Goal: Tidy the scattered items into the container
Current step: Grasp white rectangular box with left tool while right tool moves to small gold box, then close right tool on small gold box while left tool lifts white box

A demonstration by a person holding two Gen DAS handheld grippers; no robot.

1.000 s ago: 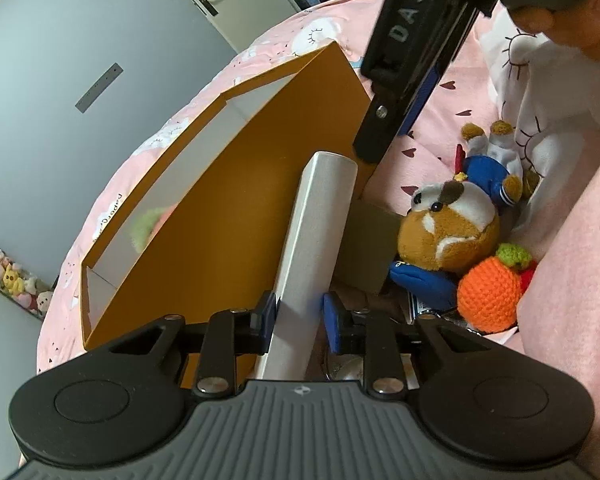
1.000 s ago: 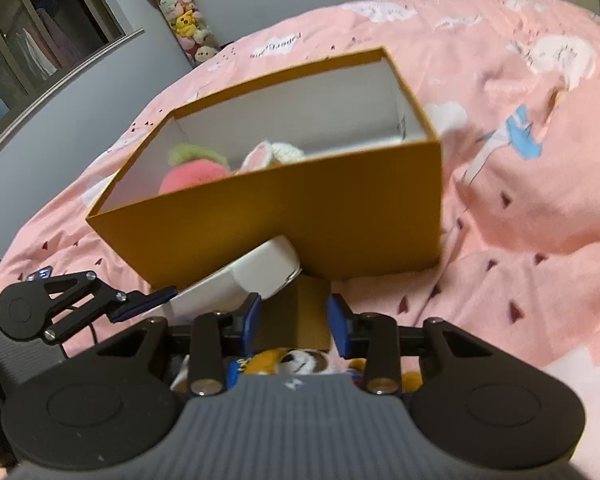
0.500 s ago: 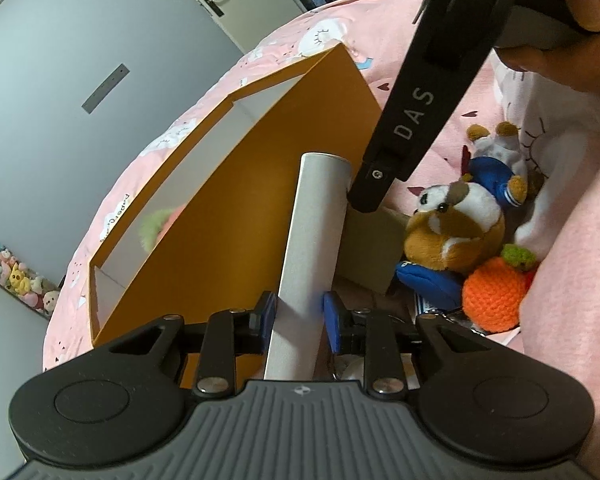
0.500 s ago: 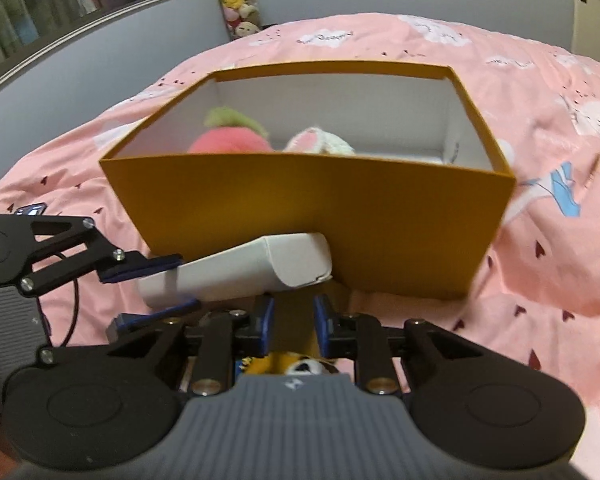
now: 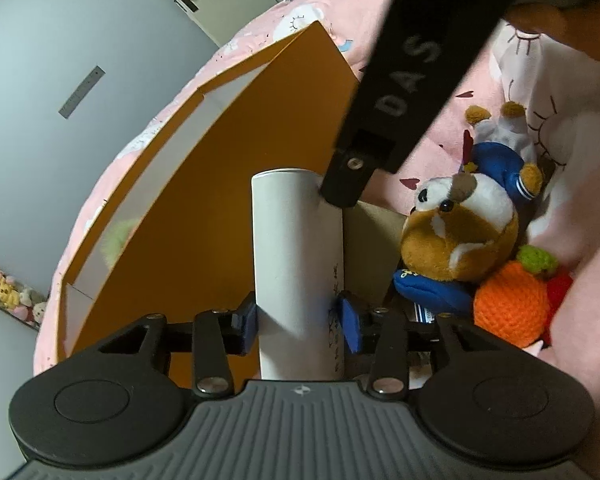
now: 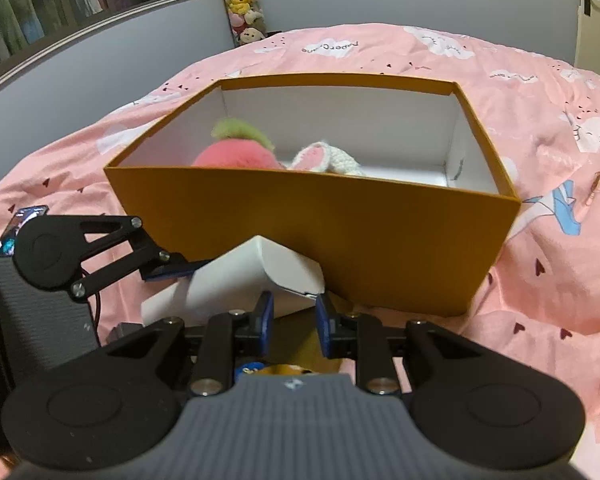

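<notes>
Beside the one orange box (image 6: 340,236) on the bed (image 6: 540,300), my left tongs (image 5: 300,316) clamped one white tube (image 5: 296,264), my right tongs (image 6: 294,316) hung slightly parted and empty, and two soft toys (image 6: 236,156) lay inside.

pink bed (image 6: 540,280) carries orange box (image 6: 340,240), plush toys (image 5: 460,236) beside it.

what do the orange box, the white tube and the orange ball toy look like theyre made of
Orange box: likely matte paperboard; thin flat walls, crisp folded corners, white inside.
White tube: looks like smooth matte card or plastic, hard to tell; rigid and evenly round between the left gripper jaws.
Orange ball toy: crocheted yarn; visible stitch rows.
</notes>
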